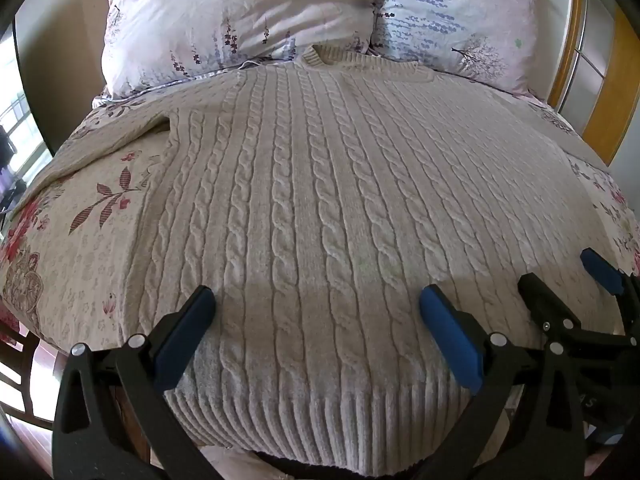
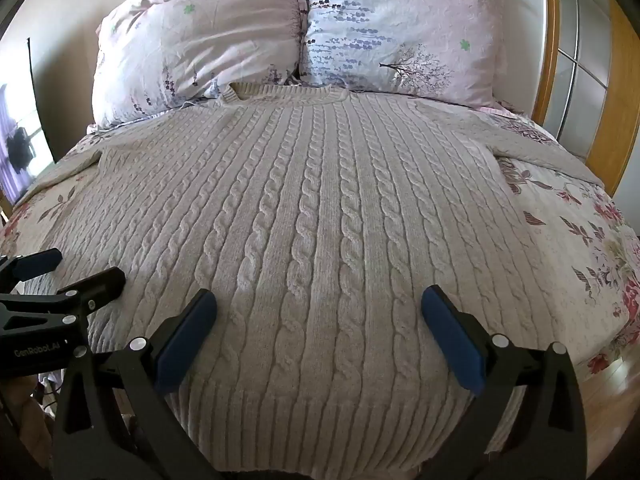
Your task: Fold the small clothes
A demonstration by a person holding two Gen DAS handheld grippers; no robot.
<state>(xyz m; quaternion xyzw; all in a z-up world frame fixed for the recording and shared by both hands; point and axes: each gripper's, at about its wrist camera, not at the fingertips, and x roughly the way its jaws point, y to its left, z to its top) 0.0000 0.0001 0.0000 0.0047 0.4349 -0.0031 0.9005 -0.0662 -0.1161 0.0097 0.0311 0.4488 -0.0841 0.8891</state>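
Observation:
A cream cable-knit sweater (image 1: pixel 320 184) (image 2: pixel 312 208) lies flat, front up, on a bed, collar toward the pillows and ribbed hem toward me. Its sleeves spread out to both sides. My left gripper (image 1: pixel 316 300) hangs open above the lower part of the sweater, blue pads wide apart with nothing between them. My right gripper (image 2: pixel 320 300) is open in the same way, a little to the right of the left one. In the left wrist view the right gripper (image 1: pixel 568 276) shows at the right edge; in the right wrist view the left gripper (image 2: pixel 80 268) shows at the left edge.
The bed (image 1: pixel 80 248) carries a floral cover. Two floral pillows (image 1: pixel 240 20) (image 2: pixel 404 28) stand at the head. A wooden headboard frame (image 2: pixel 552 40) rises at the right. A wooden chair (image 1: pixel 20 380) stands at the lower left, beside the bed edge.

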